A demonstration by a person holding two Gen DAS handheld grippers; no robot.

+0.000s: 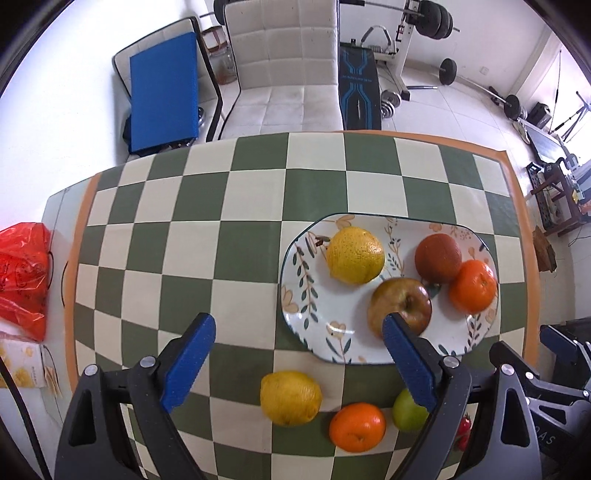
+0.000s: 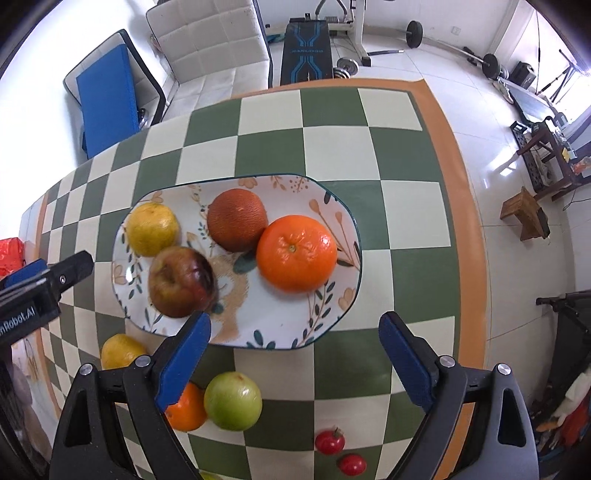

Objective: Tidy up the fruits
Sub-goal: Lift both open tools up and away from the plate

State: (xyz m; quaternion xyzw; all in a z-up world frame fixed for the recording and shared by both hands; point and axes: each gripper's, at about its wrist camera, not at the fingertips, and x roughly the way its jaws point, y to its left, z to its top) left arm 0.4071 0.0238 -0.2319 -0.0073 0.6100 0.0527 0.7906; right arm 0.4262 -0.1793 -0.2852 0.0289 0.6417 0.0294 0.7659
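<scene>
Tablecloth (image 2: pixel 406 155): green-and-cream checks.
Plate (image 2: pixel 332 206): holds four fruits, including bruised apple (image 2: pixel 181 282).
Left gripper (image 1: pixel 299 350): spread, empty.
Right gripper (image 2: pixel 295 349): spread, empty.
Loose lemon (image 1: pixel 290 397), orange (image 1: pixel 357 427), green apple (image 2: pixel 232 400): near plate's front edge.

A room in a home is shown, used both for dining and for exercise. A table covered with a green-and-cream checkered cloth (image 1: pixel 229 236) is seen, with a cream padded dining chair (image 1: pixel 284 62) drawn up at its far side and a second chair carrying a blue cushion (image 1: pixel 162 92) beside it. Behind them, on a pale tiled floor (image 2: pixel 509 251), a weight bench (image 1: pixel 358 85), a barbell rack with black plates (image 1: pixel 436 18) and loose dumbbells (image 1: pixel 513 107) are set out. A small wooden stool (image 2: pixel 524 218) and a red plastic shopping bag (image 1: pixel 22 273) are also visible.
</scene>
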